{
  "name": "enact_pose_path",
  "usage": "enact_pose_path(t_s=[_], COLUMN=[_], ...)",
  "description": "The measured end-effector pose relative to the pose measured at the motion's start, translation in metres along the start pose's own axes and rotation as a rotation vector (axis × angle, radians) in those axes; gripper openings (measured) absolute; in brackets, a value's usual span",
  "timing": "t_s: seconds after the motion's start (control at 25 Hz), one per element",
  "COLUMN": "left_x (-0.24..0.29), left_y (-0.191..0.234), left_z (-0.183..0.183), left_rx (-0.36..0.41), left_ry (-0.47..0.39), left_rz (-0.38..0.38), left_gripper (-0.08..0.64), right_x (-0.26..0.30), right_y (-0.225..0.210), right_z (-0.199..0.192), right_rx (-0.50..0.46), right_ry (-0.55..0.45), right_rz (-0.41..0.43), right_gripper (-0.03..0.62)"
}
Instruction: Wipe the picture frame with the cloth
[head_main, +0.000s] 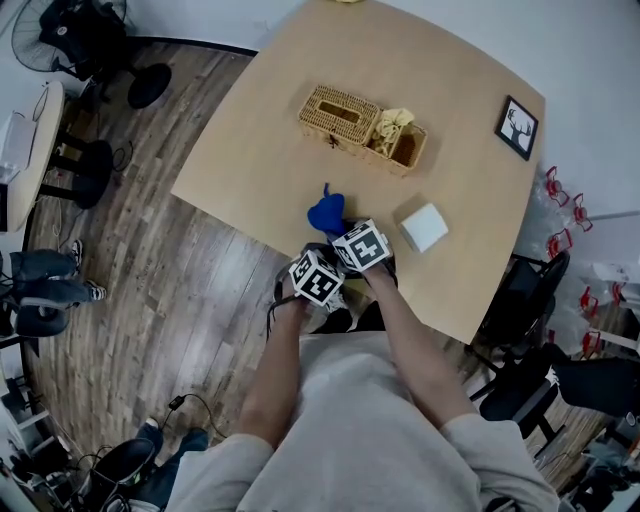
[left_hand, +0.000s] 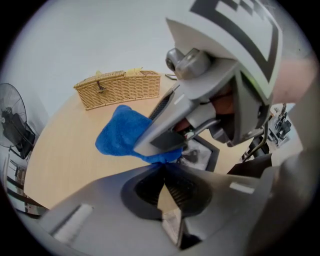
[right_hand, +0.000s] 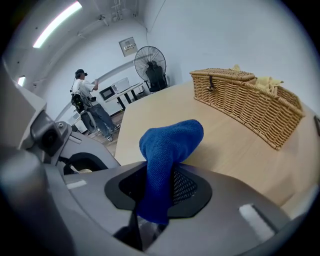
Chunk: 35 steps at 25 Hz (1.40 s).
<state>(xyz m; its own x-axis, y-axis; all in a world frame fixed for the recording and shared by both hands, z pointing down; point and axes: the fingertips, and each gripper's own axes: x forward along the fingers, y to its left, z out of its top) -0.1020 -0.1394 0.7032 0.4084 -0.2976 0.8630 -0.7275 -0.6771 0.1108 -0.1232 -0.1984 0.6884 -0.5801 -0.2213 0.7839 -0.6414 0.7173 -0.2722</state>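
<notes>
The picture frame (head_main: 518, 127) sits at the far right corner of the bench (head_main: 260, 150), close to its edge and not yet touched. Its longer side seems to run roughly along that right edge. Whether it lies flat or leans upright I cannot tell.

The blue cloth (right_hand: 167, 150) is clamped between the right tongs (right_hand: 156, 192), and its free end stands up out of them in a soft hump. The left tongs (left_hand: 163, 175) are drawn together at the tips, right at the cloth's lower edge. Whether they nip it is unclear.

Both tongs are over the near edge of the bench, so the frame lies forward and well to the right of them. A white box (head_main: 424, 227) is partly between, and the wicker basket (head_main: 340, 115) is off to the left of that line. The right tongs are on the frame's side and carry the cloth, so the reach looks like theirs.
</notes>
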Motion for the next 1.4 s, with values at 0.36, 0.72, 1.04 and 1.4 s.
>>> enact_pose_path(t_s=[0.36, 0.72, 1.04, 1.4], left_x=[0.000, 0.000, 0.000, 0.001], left_y=[0.000, 0.002, 0.001, 0.001], left_z=[0.000, 0.000, 0.001, 0.000], left_rx=[-0.013, -0.032, -0.038, -0.037], left_ry=[-0.005, -0.007, -0.014, -0.016], left_rz=[0.002, 0.001, 0.011, 0.025], left_gripper=[0.054, 0.054, 0.054, 0.054], right_x=[-0.009, -0.022, -0.037, -0.052], right_y=[-0.014, -0.033, -0.051, -0.063], right_z=[-0.009, -0.021, -0.029, -0.035], right_rx=[0.033, 0.078, 0.144, 0.159], right_ry=[0.011, 0.002, -0.012, -0.017], right_rz=[-0.023, -0.055, -0.082, -0.119], right_gripper=[0.101, 0.101, 0.101, 0.103])
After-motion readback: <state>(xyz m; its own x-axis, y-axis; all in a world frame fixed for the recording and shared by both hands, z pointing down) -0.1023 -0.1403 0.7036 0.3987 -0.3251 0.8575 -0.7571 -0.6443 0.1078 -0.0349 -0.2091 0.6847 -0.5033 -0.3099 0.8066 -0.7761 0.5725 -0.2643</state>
